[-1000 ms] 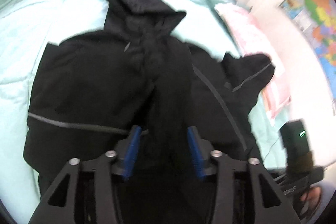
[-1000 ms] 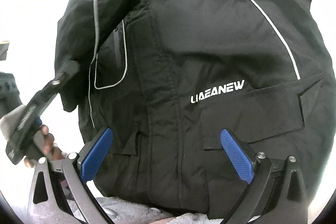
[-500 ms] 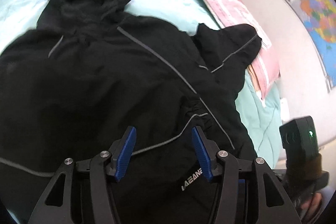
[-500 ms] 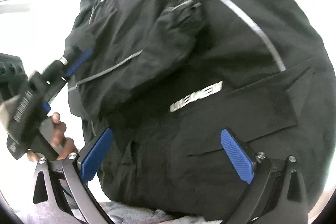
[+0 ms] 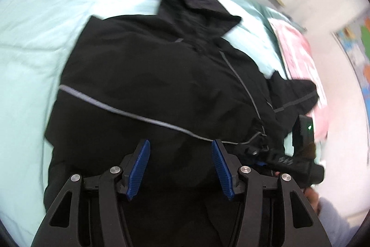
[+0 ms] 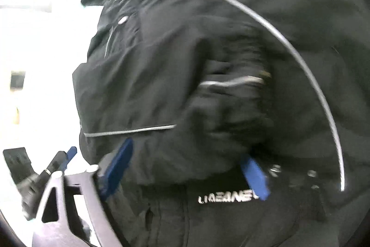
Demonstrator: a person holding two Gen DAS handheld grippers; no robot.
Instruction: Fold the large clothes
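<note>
A black jacket (image 5: 150, 89) lies spread on a pale green bedspread (image 5: 41, 43), hood beyond the fingers, a pink pillow (image 5: 298, 54) off to their right below a wall map (image 5: 356, 43). The left gripper (image 5: 180, 166) tilts down over the hem, its blue pads apart and pressing nothing. The right gripper (image 6: 185, 168) also angles down; its jaws have just been closing, with a bunched sleeve (image 6: 222, 108) between and just beyond them, yet blur hides whether the pads press it.
</note>
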